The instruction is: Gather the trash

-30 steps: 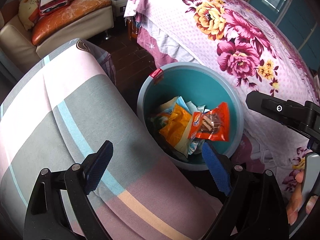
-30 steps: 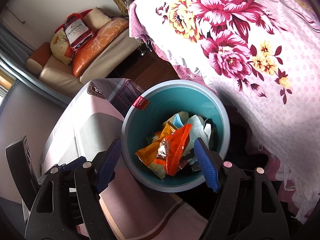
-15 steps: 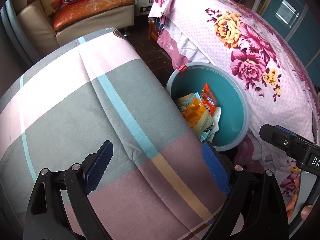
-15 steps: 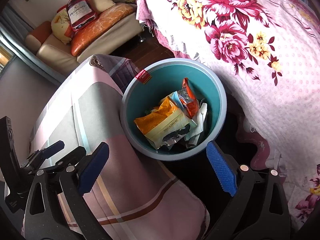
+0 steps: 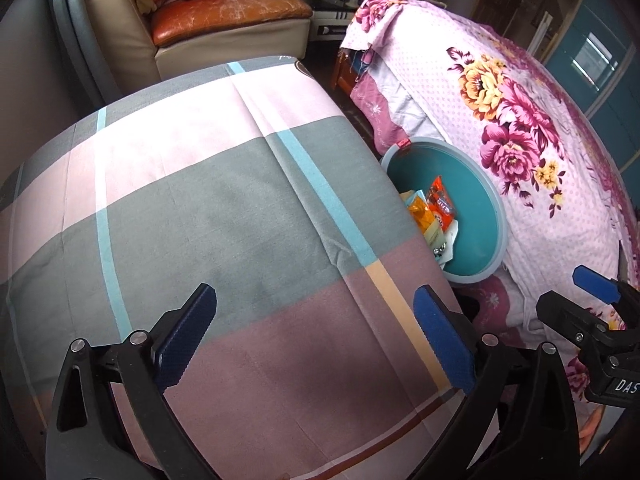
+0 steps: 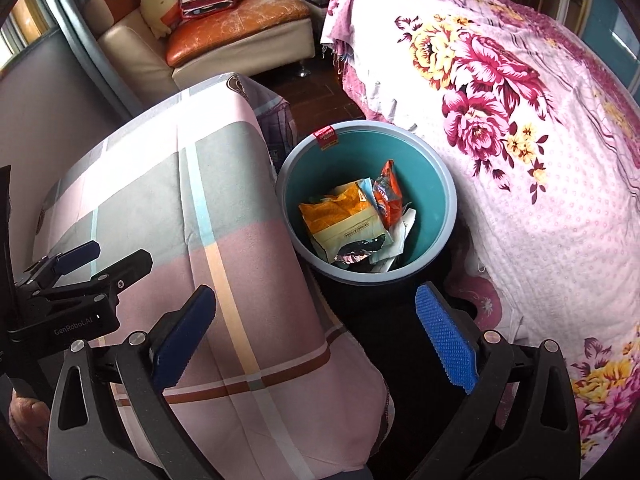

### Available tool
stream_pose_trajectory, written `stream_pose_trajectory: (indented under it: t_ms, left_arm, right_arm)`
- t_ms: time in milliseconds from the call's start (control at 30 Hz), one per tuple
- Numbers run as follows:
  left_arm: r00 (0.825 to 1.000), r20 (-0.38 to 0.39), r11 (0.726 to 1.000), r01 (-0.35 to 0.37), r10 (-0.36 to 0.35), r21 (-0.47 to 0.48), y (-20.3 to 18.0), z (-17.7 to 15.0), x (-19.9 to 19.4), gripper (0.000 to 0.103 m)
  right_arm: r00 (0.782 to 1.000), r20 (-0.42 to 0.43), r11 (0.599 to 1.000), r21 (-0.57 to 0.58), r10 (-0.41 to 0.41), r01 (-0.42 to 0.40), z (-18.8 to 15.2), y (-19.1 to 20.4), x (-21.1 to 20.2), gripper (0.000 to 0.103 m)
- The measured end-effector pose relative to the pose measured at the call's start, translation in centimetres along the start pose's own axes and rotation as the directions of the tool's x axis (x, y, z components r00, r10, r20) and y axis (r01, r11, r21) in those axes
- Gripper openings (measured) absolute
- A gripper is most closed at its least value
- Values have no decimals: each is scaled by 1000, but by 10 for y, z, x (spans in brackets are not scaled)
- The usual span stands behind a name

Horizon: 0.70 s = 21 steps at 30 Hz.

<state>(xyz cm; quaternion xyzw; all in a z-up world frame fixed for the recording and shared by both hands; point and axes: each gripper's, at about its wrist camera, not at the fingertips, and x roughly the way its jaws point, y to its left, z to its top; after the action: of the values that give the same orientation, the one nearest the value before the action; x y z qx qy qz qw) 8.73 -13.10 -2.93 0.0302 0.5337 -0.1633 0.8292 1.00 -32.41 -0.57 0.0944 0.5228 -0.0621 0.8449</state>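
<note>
We see two cloth-covered surfaces w/ a gap of dark floor between them. On the right, a bed (image 6: pixel 540 160) under a pink sheet printed w/ big magenta and yellow flowers. On the left, a tabletop (image 5: pixel 200 220) draped in a checked cloth of pink, grey and mauve blocks w/ blue and tan stripes; it looks bare in both views. At the far end, a cream sofa (image 6: pixel 224 36) w/ an orange seat and a few cushions.

In the gap stands a round teal bin (image 6: pixel 432 184), pale rim, red tag on its far edge. It sits just beside the tabletop's right edge and near the bed's overhang. Inside lies the trash: an orange-yellow snack bag (image 6: pixel 340 216), a smaller red-orange wrapper (image 6: pixel 388 196) leaning on it, plus crumpled foil and white paper.

Left gripper (image 5: pixel 316 340) hangs over the checked cloth; its jaws are opening, nothing between them. Right gripper (image 6: pixel 316 340) hovers over the tabletop's near right corner and the dark floor, on the near side of the bin; jaws wide apart, empty.

Risks, as we judge them: the bin is light and wedged between hanging cloths, so a low sweep could snag fabric or tip it. Any trash left lies outside these views, so something could be missed.
</note>
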Motion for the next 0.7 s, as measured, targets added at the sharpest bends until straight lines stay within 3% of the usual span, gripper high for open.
stream_pose_trajectory:
  t_ms: [300,700]
  left_arm:
    - [1000,21,999,-16,17,-32,18,-21,-16,99]
    - [997,55,997,-41,45,-70,32,-37,-31,99]
  right_arm:
    - [999,6,996,-86,-38,38,-15,29,-12,96]
    - [999,-2,994,-101,-33,33,-22,37,-16,96]
